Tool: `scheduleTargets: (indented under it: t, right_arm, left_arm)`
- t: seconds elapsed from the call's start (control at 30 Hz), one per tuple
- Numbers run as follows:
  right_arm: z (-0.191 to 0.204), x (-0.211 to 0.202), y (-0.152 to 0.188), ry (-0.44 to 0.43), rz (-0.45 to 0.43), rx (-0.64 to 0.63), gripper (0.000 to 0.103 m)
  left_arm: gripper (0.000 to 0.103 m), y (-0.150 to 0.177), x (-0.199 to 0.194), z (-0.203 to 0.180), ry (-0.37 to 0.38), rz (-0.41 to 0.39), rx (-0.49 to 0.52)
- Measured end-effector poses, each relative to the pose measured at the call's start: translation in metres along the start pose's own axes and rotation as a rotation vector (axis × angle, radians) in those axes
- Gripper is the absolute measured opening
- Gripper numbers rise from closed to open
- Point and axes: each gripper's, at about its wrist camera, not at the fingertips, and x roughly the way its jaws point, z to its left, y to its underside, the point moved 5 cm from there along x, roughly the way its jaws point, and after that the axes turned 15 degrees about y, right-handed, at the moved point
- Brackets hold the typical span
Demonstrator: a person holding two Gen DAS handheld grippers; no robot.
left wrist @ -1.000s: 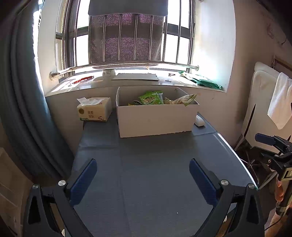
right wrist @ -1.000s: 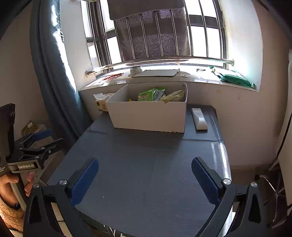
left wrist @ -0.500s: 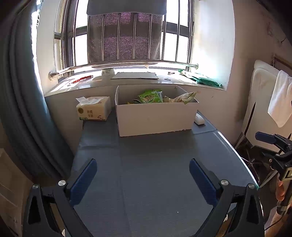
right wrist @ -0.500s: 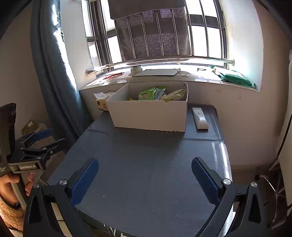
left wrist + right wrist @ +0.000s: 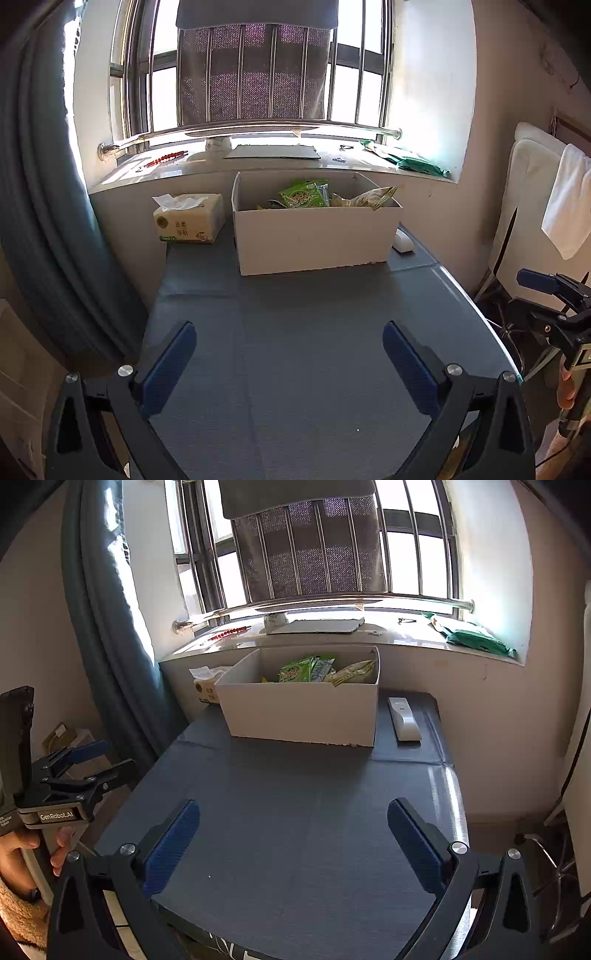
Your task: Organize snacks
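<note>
Hardly anything shifted since a second ago, only a slight drift of both views. Left to right: tissue box (image 5: 188,218) far left, snacks (image 5: 303,194) gathered inside white box (image 5: 314,236) at far centre, remote (image 5: 403,718) just right. Left gripper (image 5: 288,363) and right gripper (image 5: 292,840) both spread wide, empty, hanging over near bare table (image 5: 314,332), seemingly finished.

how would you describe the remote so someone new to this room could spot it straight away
Find the barred window and the grey-covered table below it. At the table's far end stands an open white cardboard box of snack packets; the slim white remote control lies flat just right of it, the only thing on that side.
</note>
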Motion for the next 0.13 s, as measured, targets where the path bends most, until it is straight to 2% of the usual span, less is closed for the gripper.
scheduleTargets:
  t: [0.13]
  right_arm:
    - [0.0005, -0.0004, 0.0003, 0.002, -0.001, 0.0, 0.103]
  left_arm:
    - [0.103, -0.0004, -0.0006, -0.0019, -0.002, -0.001, 0.008]
